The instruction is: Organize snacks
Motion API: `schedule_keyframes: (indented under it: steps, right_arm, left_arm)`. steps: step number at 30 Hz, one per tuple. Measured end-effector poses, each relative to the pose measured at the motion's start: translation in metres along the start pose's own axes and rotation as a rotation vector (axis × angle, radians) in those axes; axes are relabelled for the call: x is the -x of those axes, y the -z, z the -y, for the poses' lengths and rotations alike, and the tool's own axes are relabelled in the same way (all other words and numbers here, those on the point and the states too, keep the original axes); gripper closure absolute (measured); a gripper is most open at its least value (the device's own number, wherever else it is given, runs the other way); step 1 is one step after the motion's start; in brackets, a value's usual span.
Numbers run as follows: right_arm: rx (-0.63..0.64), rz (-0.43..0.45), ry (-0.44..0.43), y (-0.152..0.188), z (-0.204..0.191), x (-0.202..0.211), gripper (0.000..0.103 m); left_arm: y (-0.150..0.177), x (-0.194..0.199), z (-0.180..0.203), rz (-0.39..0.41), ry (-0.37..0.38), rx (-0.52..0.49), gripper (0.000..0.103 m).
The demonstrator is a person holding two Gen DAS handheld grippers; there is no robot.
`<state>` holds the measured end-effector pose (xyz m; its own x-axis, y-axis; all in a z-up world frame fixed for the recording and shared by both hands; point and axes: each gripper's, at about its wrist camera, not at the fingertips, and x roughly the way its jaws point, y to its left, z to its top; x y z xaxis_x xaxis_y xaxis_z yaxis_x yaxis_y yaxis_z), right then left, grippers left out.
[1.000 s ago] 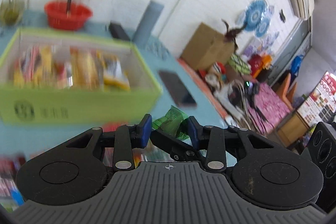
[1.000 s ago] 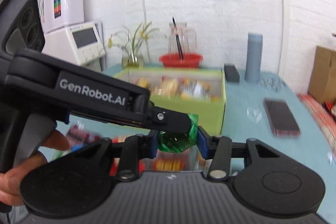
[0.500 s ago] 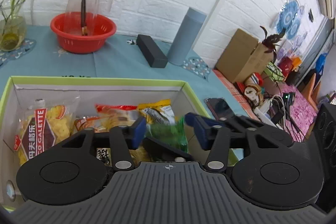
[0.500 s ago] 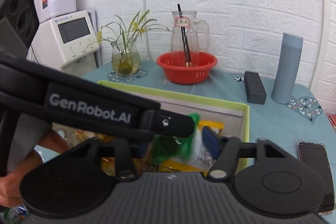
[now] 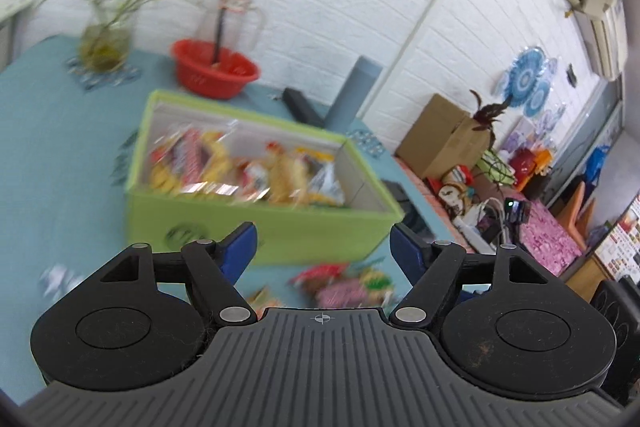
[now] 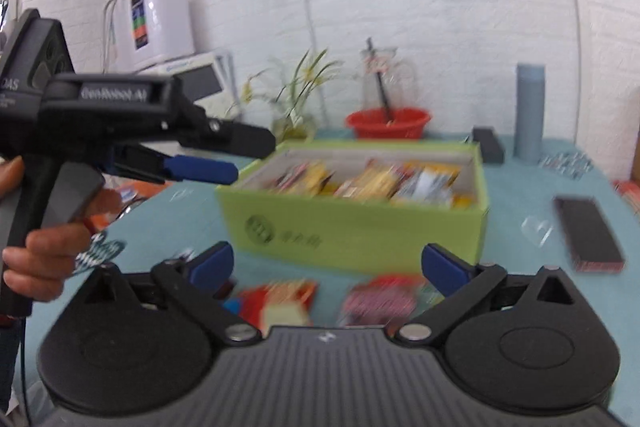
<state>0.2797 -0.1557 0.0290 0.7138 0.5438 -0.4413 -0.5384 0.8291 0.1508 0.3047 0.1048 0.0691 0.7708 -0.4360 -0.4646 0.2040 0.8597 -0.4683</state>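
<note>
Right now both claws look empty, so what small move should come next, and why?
Probably lower the right gripper onto the red snack packet lying on the table just below it. Both it and the left gripper have just been opening and hold nothing, the green box already holds snacks, and loose packets remain in front of it.

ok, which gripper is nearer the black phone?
Right. The phone lies right of the right gripper; the left gripper hangs further left, by the green box's left corner.
</note>
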Motion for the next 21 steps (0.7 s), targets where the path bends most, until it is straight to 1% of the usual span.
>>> schedule_keyframes:
  steps: [1,4,6,8,9,11,13,14,17,19,21]
  right_arm:
    - [-0.004,-0.011,-0.019,0.009,-0.012,0.000,0.002]
    - [-0.020,-0.066,-0.114,0.031,-0.044,-0.007,0.002]
    - [-0.024,-0.106,-0.131,0.042,-0.060,-0.017,0.002]
    - [-0.035,-0.141,-0.138,0.050,-0.070,-0.029,0.002]
    - [-0.040,-0.157,-0.140,0.052,-0.073,-0.035,0.002]
    - [-0.037,-0.181,-0.108,0.053,-0.079,-0.043,0.002]
    - [-0.006,-0.159,-0.068,0.052,-0.084,-0.034,0.002]
    - [-0.006,-0.148,-0.072,0.050,-0.086,-0.027,0.002]
    - [-0.037,-0.136,-0.158,0.042,-0.099,-0.017,0.002]
    - [-0.031,-0.151,-0.215,0.042,-0.113,-0.022,0.002]
    - [-0.010,-0.177,-0.232,0.043,-0.126,-0.035,0.002]
  left_arm:
    - [0.012,0.014,-0.009,0.007,-0.017,0.021,0.044]
    - [0.041,0.041,-0.032,0.008,-0.060,0.068,0.044]
    - [0.059,0.050,-0.044,-0.018,-0.068,0.113,0.046]
    - [0.070,0.052,-0.052,-0.042,-0.047,0.142,0.050]
    - [0.072,0.052,-0.054,-0.050,-0.037,0.145,0.052]
    - [0.073,0.051,-0.059,-0.063,-0.053,0.162,0.056]
    - [0.074,0.055,-0.068,-0.049,-0.085,0.173,0.056]
    - [0.074,0.057,-0.072,-0.044,-0.093,0.178,0.056]
    - [0.073,0.058,-0.089,-0.048,-0.087,0.218,0.057]
    - [0.073,0.057,-0.096,-0.068,-0.064,0.226,0.061]
    - [0.072,0.056,-0.099,-0.106,-0.043,0.208,0.065]
